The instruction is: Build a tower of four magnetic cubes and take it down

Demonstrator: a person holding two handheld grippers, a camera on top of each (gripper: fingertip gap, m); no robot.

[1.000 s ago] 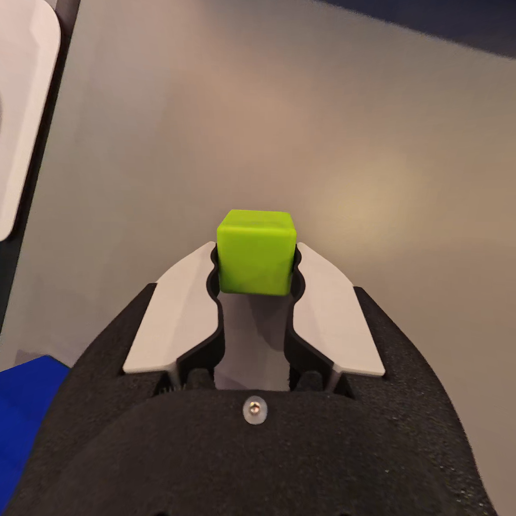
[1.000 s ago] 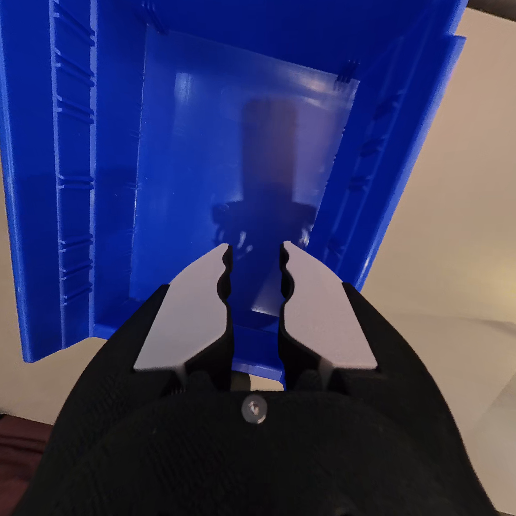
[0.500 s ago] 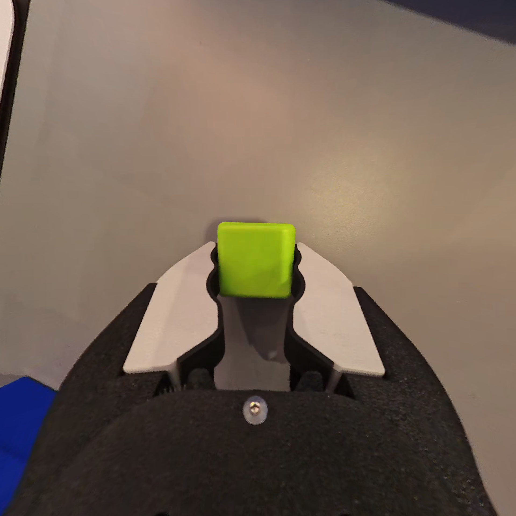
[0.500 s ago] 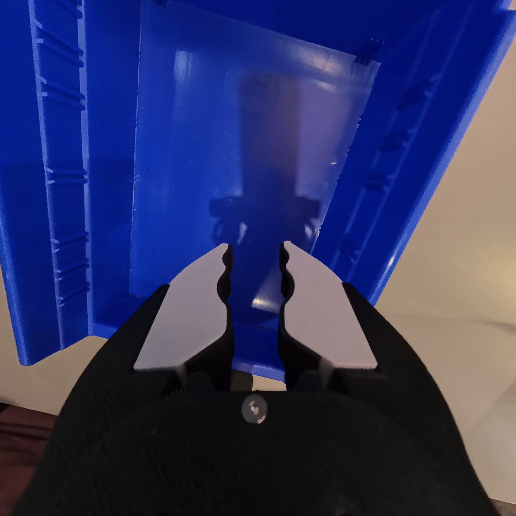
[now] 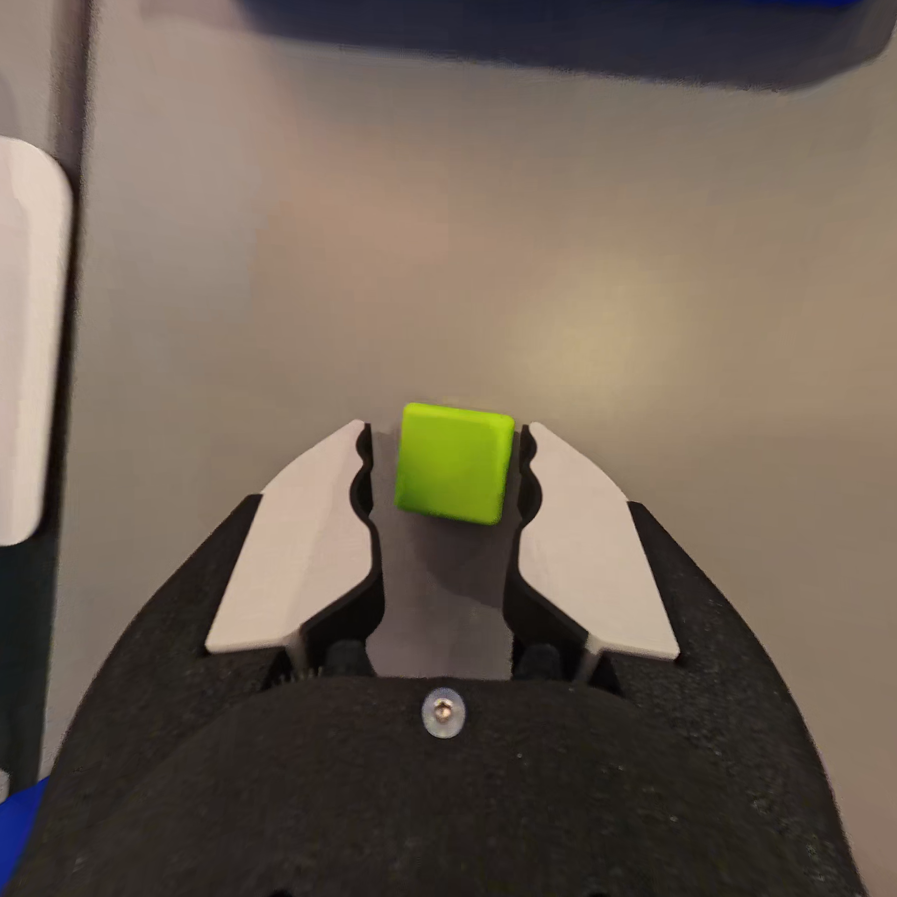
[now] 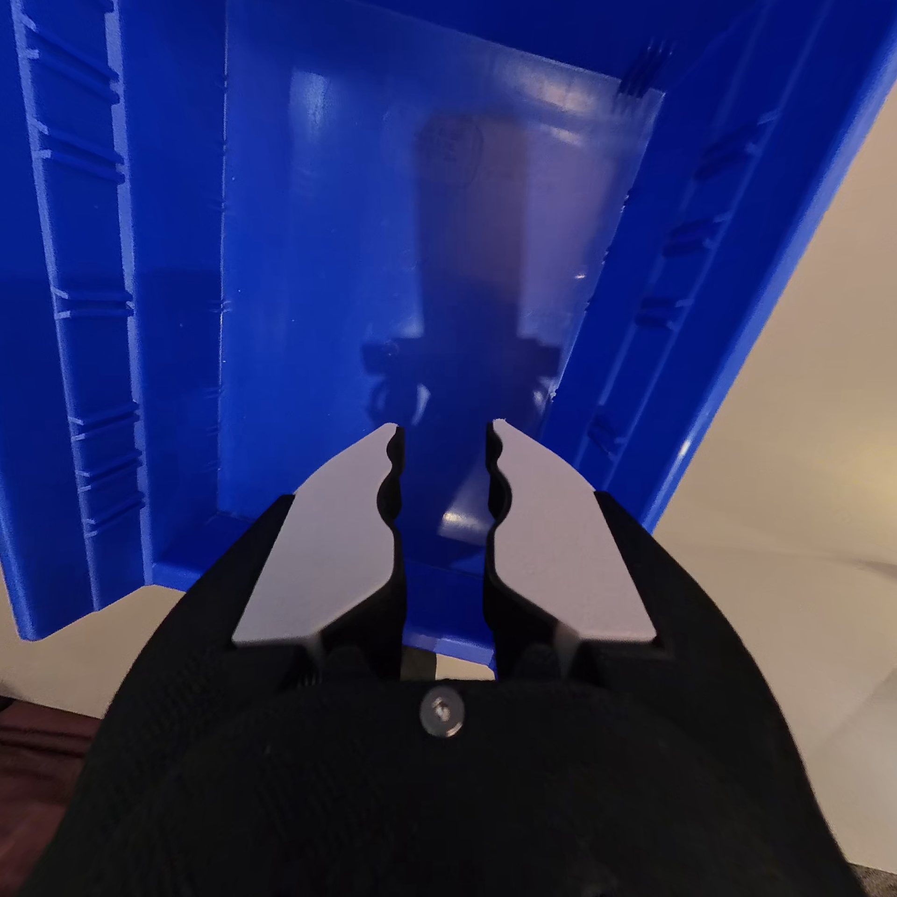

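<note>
Left of the cube (image 5: 454, 463), at the frame's edge, a white rounded object (image 5: 29, 340) lies beyond a dark strip, well apart from it; what it is cannot be told. The cube itself, bright green, now sits on the grey table (image 5: 485, 267), slightly skewed. Half a second ago the left gripper (image 5: 445, 429) was clenched on it, both fingers pressed against its sides; now the fingers have spread and a gap shows on the cube's left, with a thinner one on its right. The cube is released and stands alone, between the fingers but gripped by neither. No other cube is under or beside it. Beyond the cube, at the far table edge, a blurred dark-blue shape (image 5: 558, 43) runs across the top of the view.

Further right, the right gripper (image 6: 445, 429) hovers over a blue bin (image 6: 160, 242), its fingers parted and holding nothing, much as it did a second ago. The bin's glossy floor shows only a reflection; no cube is visible inside.

With a single cube set down alone, it is unclear whether this is the tower's base or the last piece of a takedown. The release looks clean, and the left gripper seems free to back off without nudging the cube.
</note>
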